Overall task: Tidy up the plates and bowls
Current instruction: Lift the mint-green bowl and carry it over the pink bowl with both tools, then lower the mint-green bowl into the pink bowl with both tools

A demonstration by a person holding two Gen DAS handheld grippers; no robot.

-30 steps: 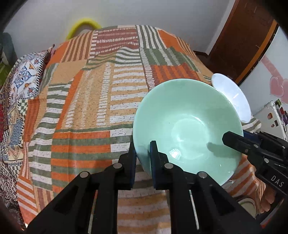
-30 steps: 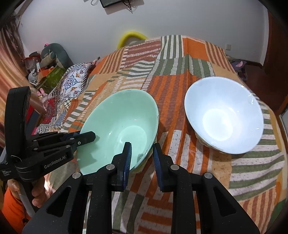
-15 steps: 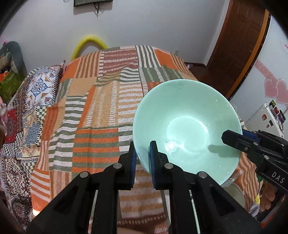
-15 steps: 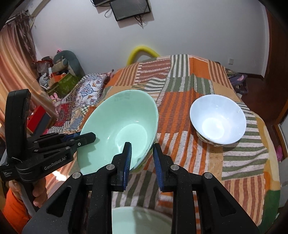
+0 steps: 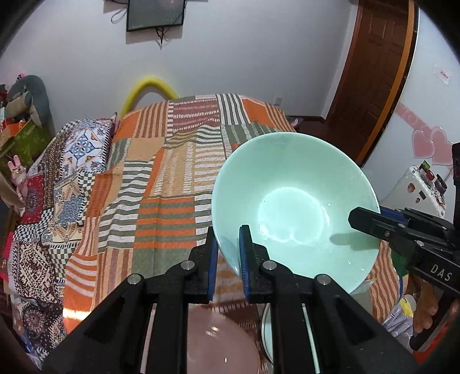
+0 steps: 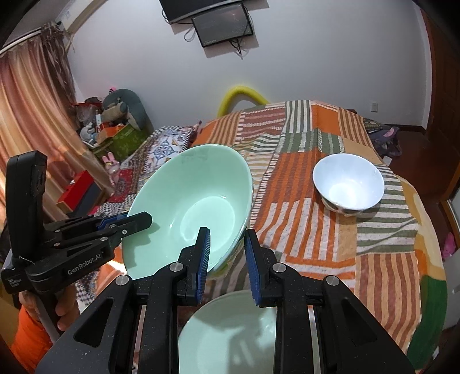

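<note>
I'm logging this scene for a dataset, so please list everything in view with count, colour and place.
large mint-green ceramic bowl: one, mint green, held in the air over the bed, rim pinched on two sides
white ceramic bowl: one, white, standing on the bedspread
pale green plate: one, pale green, low under the right tongs
pink plate: one, pink, low under the left tongs
striped patchwork bedspread: one, orange, green and white, covering the bed
wall-mounted screen: one, black, on the white wall
left tongs: black with blue pads, shut on the green bowl's rim
right tongs: black with blue pads, shut on the opposite rim
</note>
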